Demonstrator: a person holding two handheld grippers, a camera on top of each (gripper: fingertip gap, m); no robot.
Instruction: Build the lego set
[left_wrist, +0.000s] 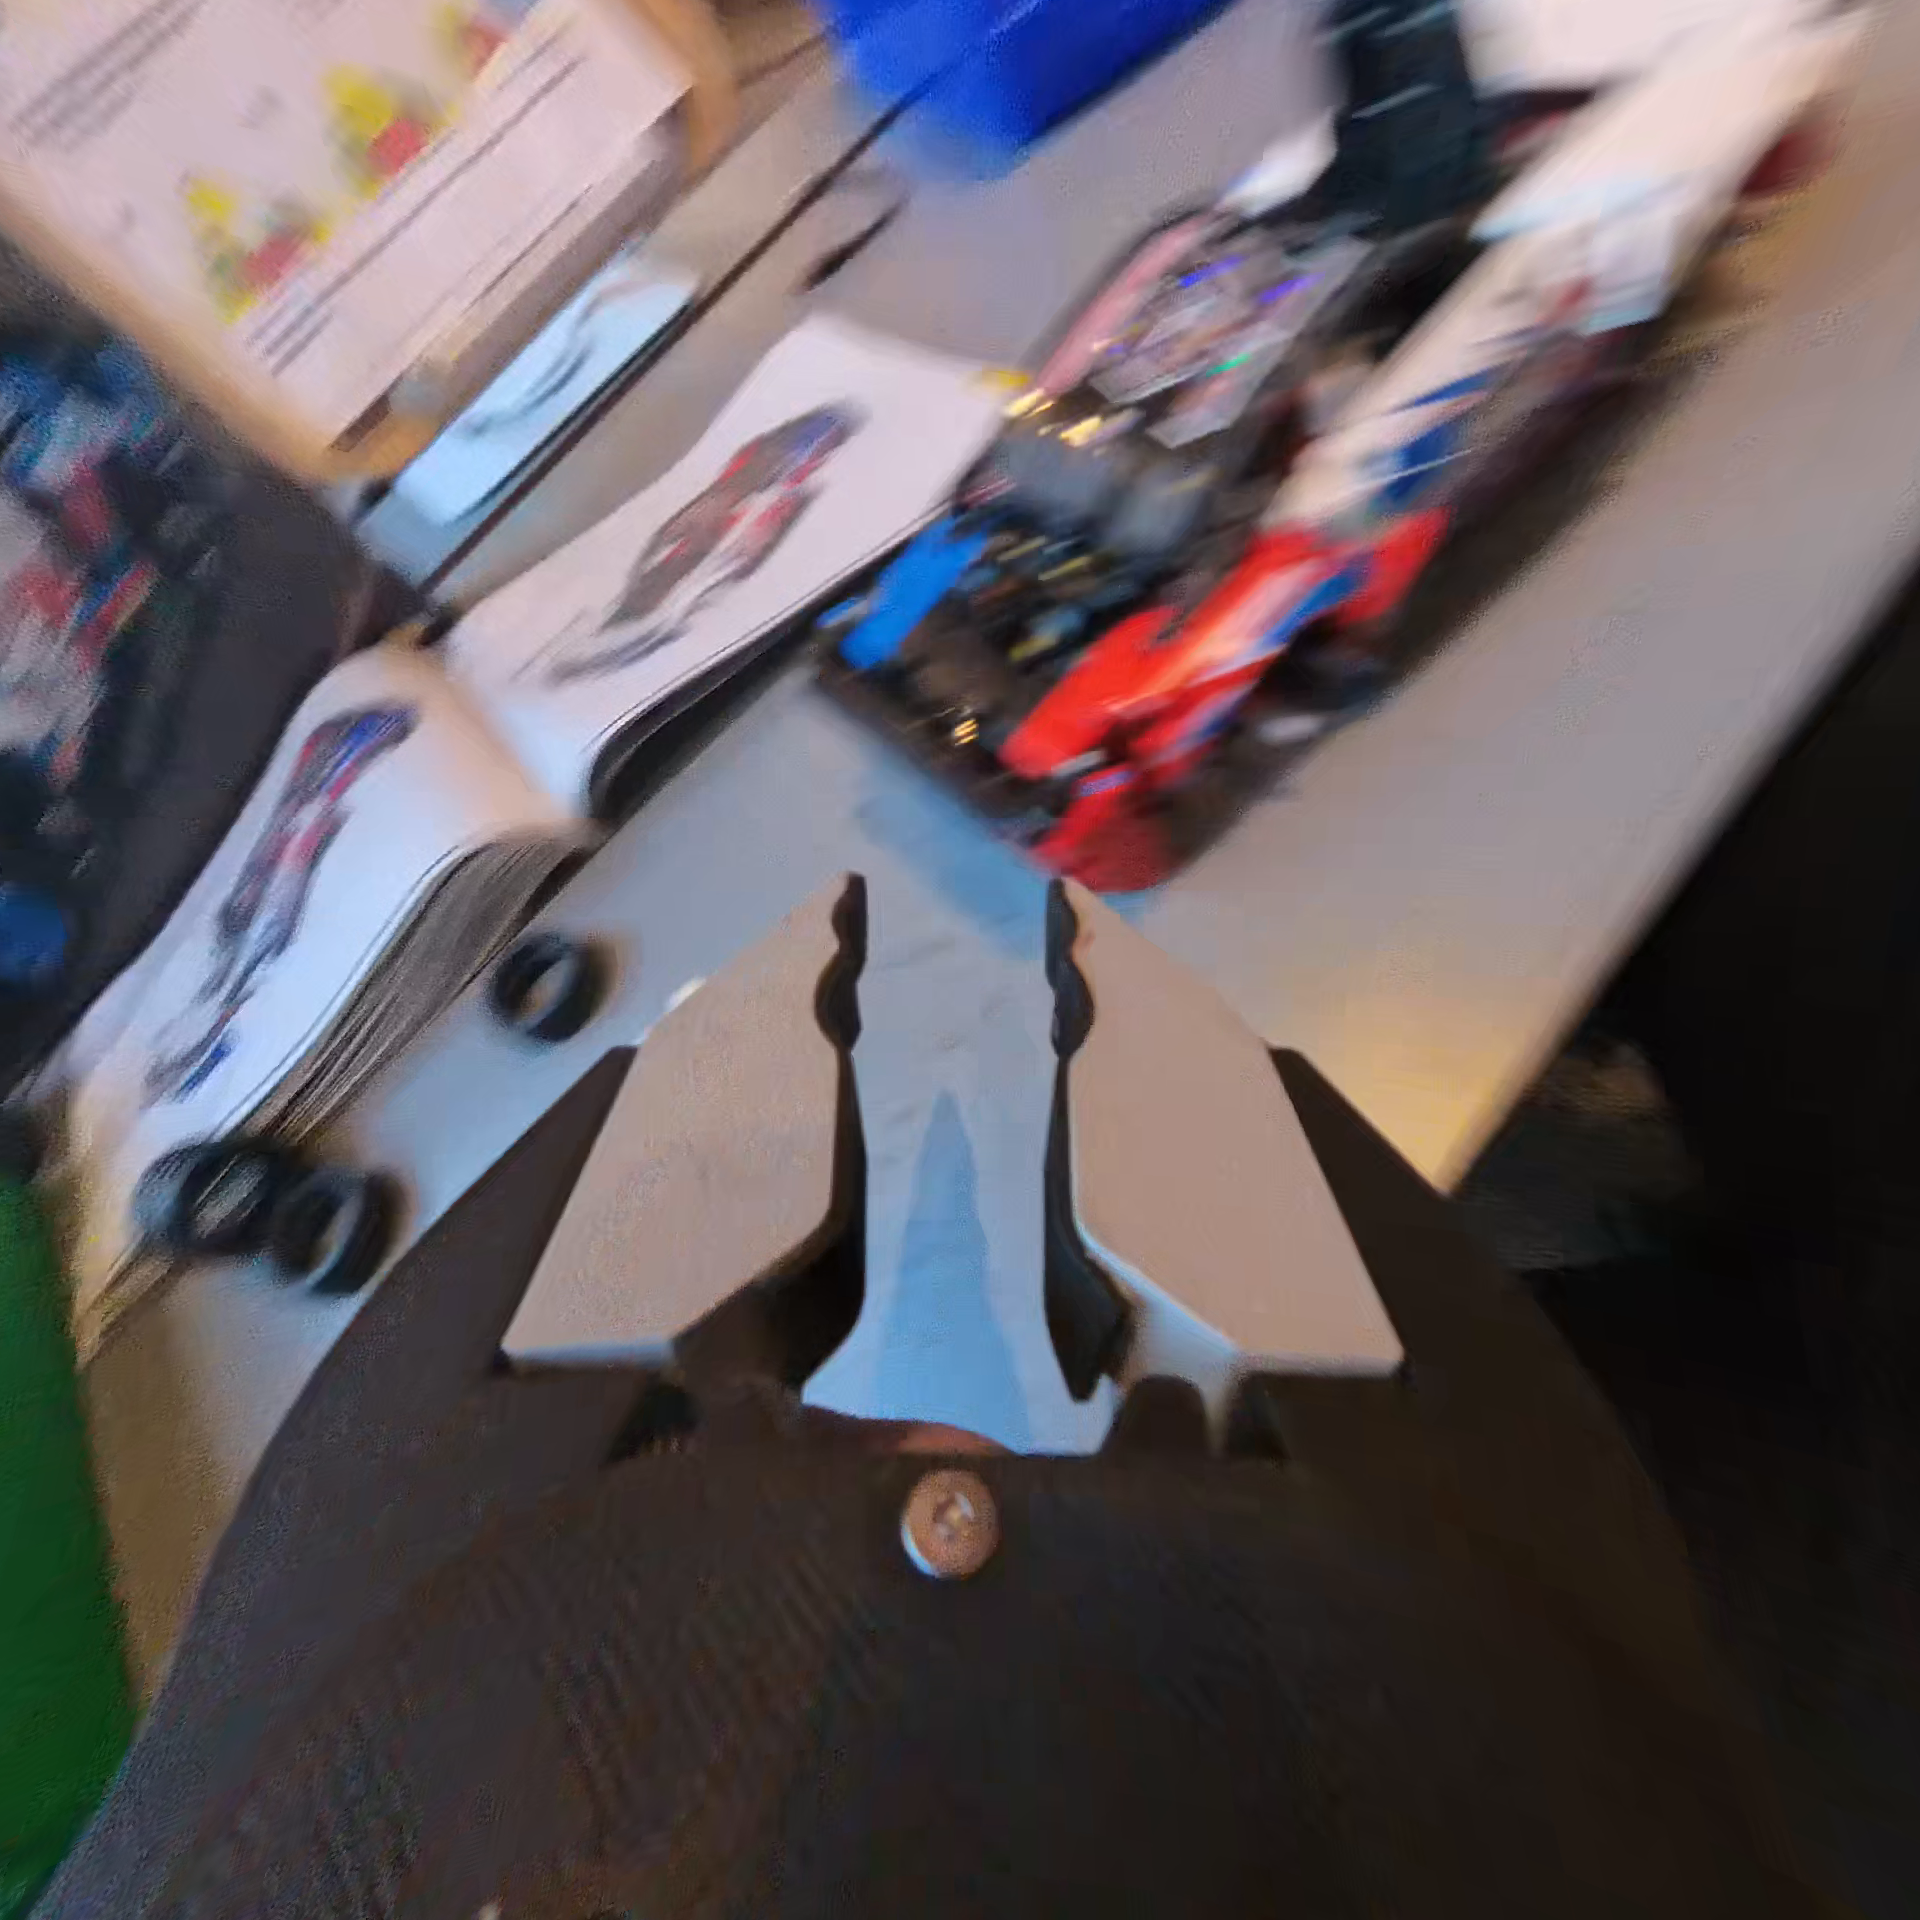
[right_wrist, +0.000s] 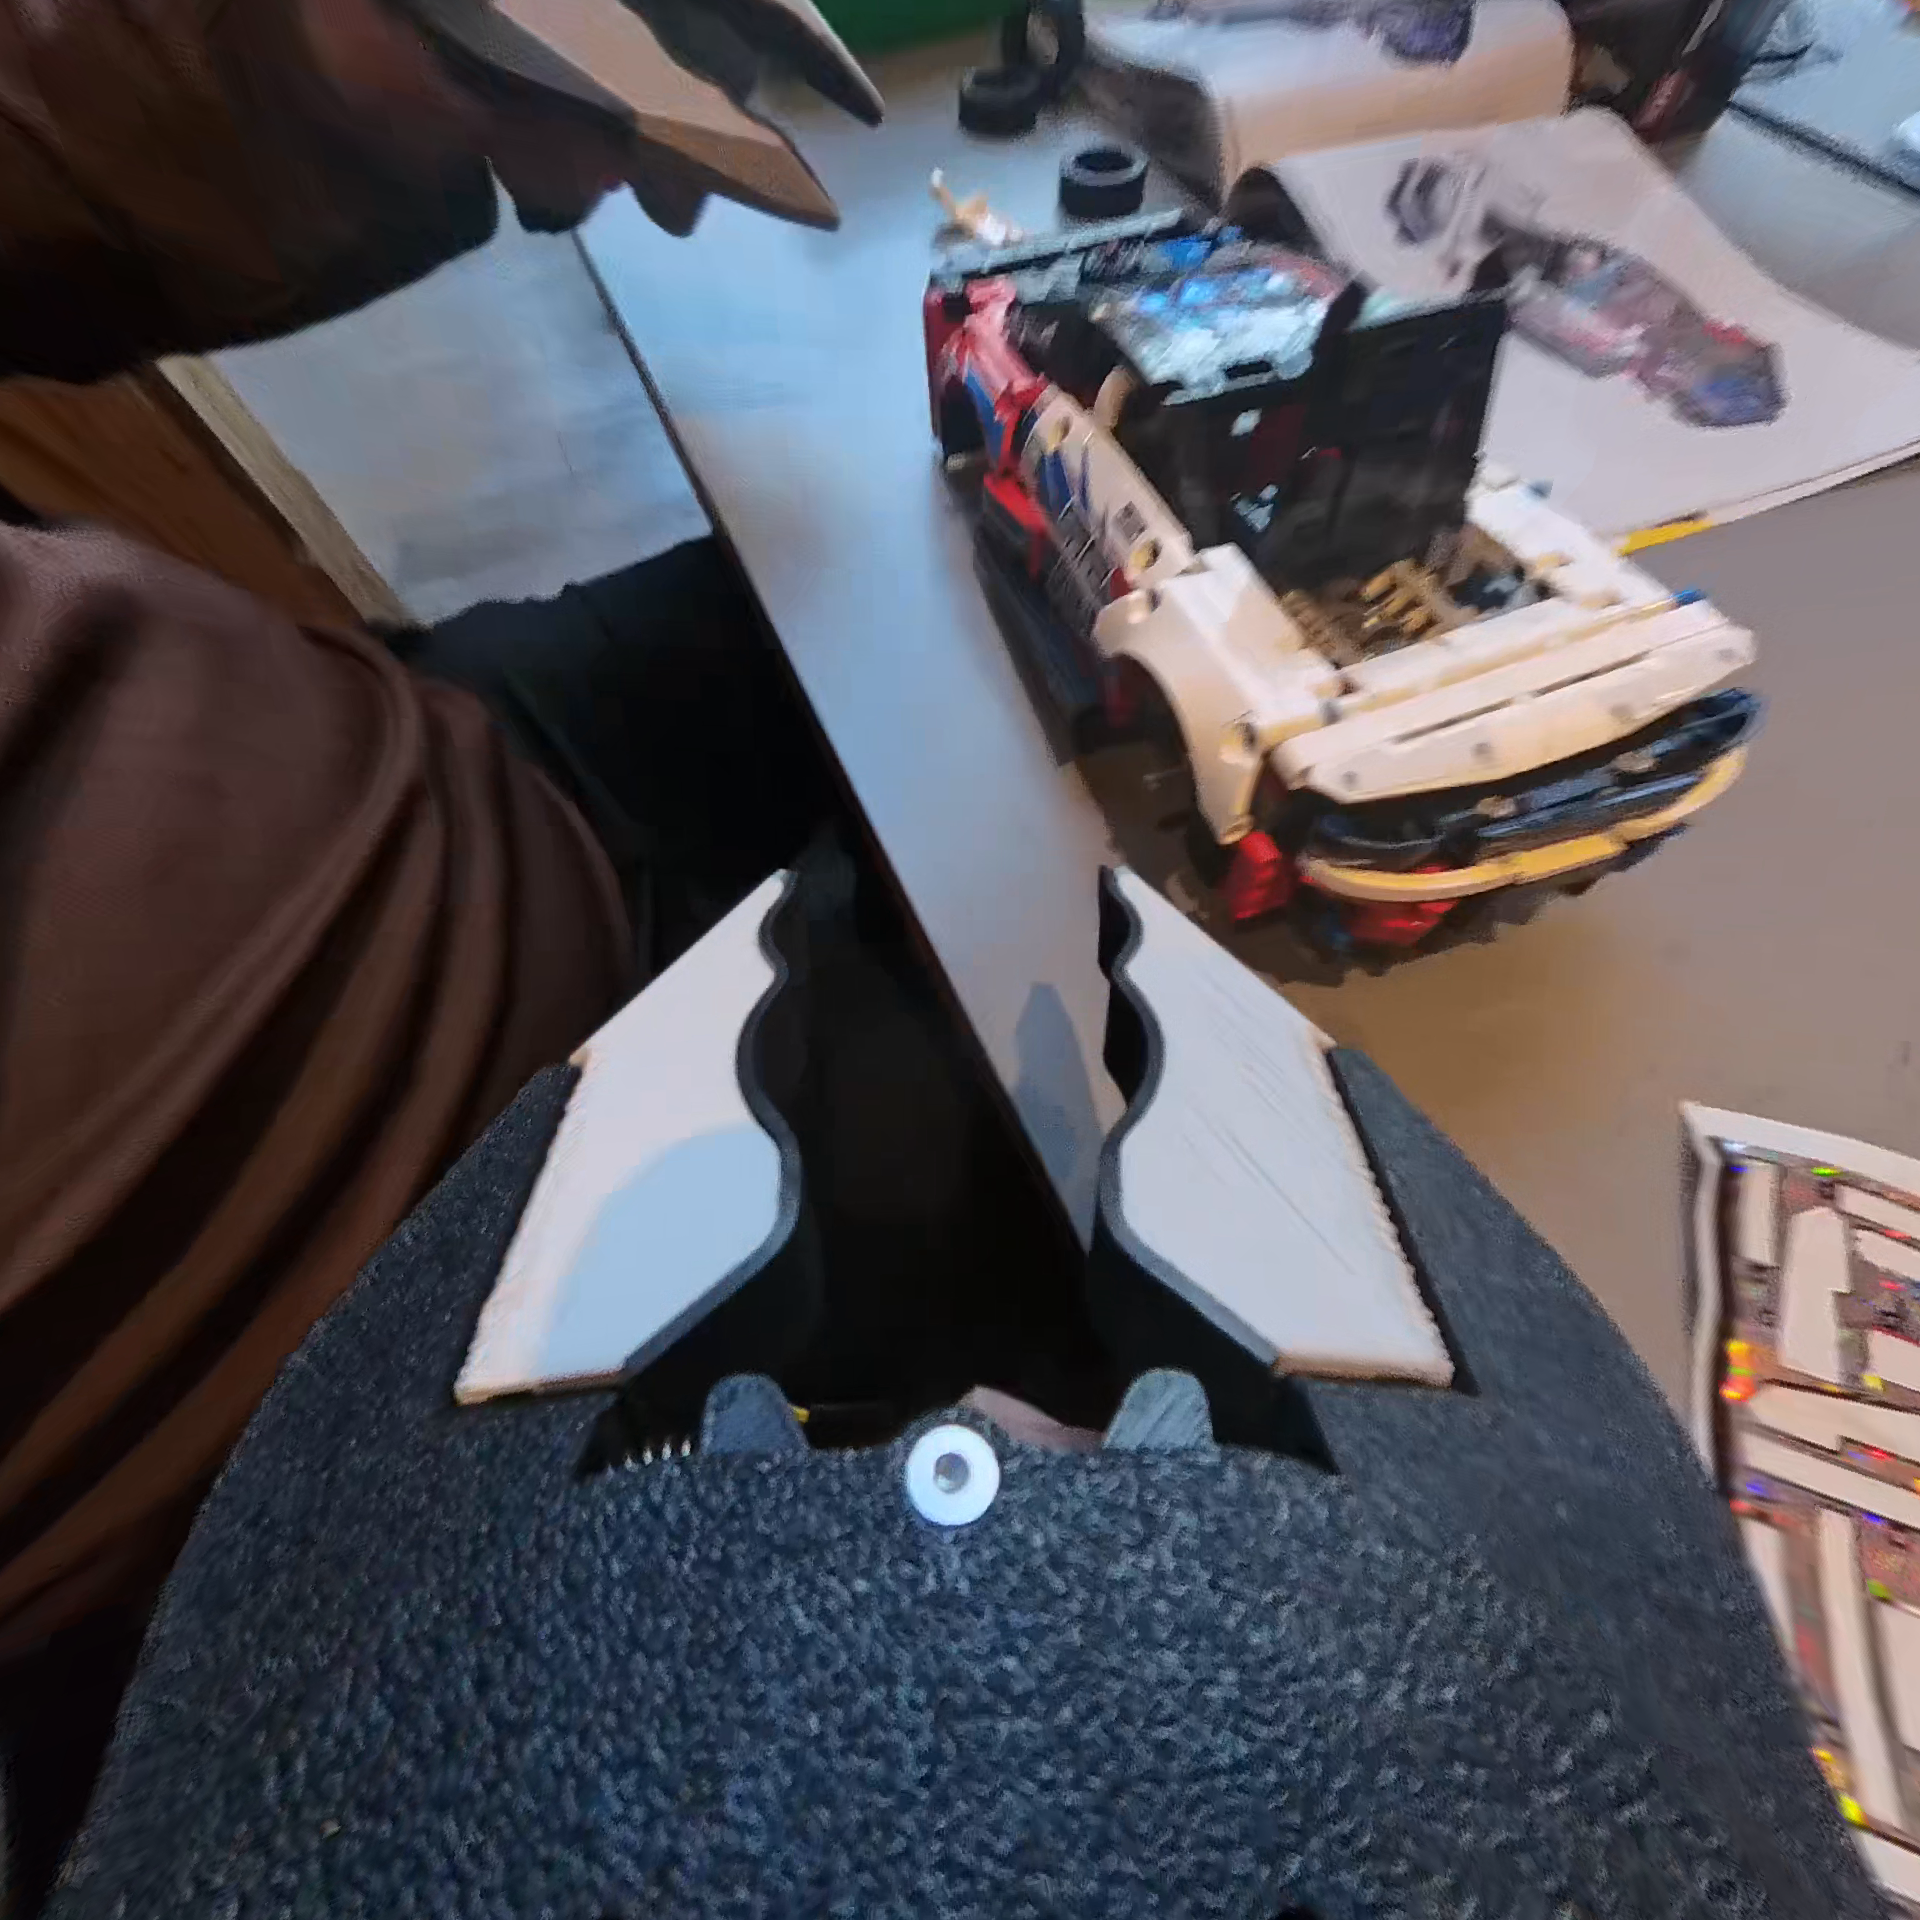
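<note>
A partly built lego car (right_wrist: 1299, 582), white, red and black with its hood raised, stands on the grey table (right_wrist: 831, 436). In the blurred left wrist view its red end (left_wrist: 1195, 665) faces me. My left gripper (left_wrist: 954, 914) is open and empty above the table, short of the car. My right gripper (right_wrist: 945, 904) is open and empty over the table's near edge, left of the car. Loose black tyres (left_wrist: 551, 982) lie by the open instruction book (left_wrist: 343, 894). The left gripper also shows at the top of the right wrist view (right_wrist: 727, 135).
A sticker sheet (right_wrist: 1818, 1403) lies at the right. A second open book (left_wrist: 748, 530) lies left of the car. More tyres (left_wrist: 270, 1205) sit near the left. A blue box (left_wrist: 997, 62) stands at the back. A brown sleeve (right_wrist: 260, 831) fills the left. Across from one pair of fingers to the other is roughly 30 cm.
</note>
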